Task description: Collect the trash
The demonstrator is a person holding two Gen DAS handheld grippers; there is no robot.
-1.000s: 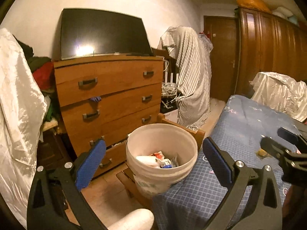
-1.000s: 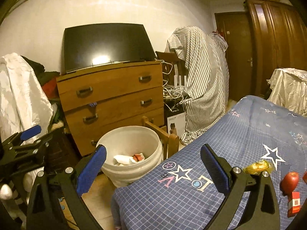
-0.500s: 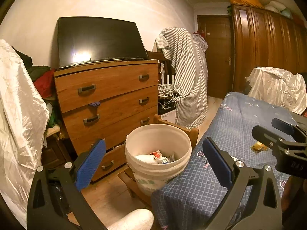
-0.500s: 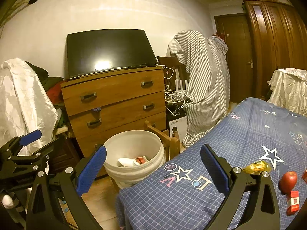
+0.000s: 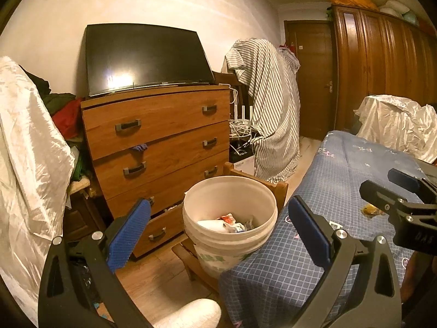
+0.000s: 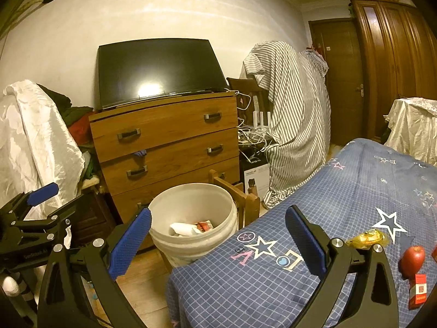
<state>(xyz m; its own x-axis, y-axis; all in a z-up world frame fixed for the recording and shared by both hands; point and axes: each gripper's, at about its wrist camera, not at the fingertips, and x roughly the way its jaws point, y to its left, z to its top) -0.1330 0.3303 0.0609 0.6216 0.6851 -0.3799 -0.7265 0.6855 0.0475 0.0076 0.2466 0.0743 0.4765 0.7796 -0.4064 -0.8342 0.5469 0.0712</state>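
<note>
The wardrobe [image 5: 382, 63] fills the right wall, and the chest of drawers [image 6: 166, 147] with the dark TV [image 6: 158, 68] on top blocks the far side. The bed [image 6: 341, 205] in its blue starred cover comes next, close to a striped sheet [image 6: 295, 125] draped over something tall. The white bucket [image 6: 191, 218] sits on a wooden chair [image 6: 245, 202] just beside the bed's corner, with trash [image 5: 229, 222] already inside. Both tools hang in mid-air: the left hand-held gripper [image 5: 218, 227] gapes wide and empty, the right hand-held gripper [image 6: 218, 237] likewise. On the bed lies a yellow wrapper [image 6: 367, 237], perhaps plastic, near a red apple [image 6: 413, 257] and a small red pack [image 6: 418, 289].
</note>
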